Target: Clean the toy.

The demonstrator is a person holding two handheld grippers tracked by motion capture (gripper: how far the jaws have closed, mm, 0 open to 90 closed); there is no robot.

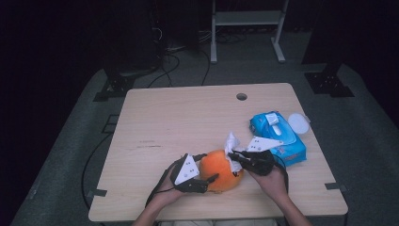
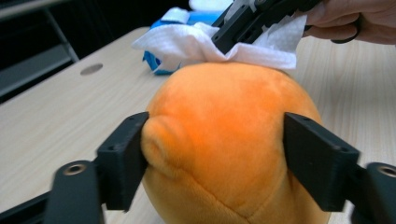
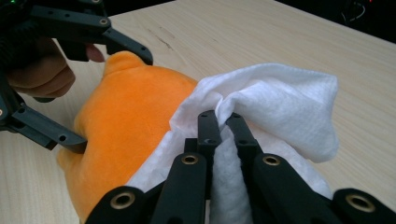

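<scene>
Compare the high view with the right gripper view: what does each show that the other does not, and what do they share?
High view alone: the blue wipes pack with its round white lid, the table's cable hole, the floor and a white rack.

Right gripper view alone: its own jaws pinched shut on a fold of the white wipe.

Both: the orange plush toy, held at its sides by the left hand-held gripper, and the right hand-held gripper pressing the wipe on the toy.

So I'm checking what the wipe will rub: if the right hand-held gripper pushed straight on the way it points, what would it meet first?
The right hand-held gripper is shut on the white wipe, so the orange plush toy right under it would likely come first.
</scene>
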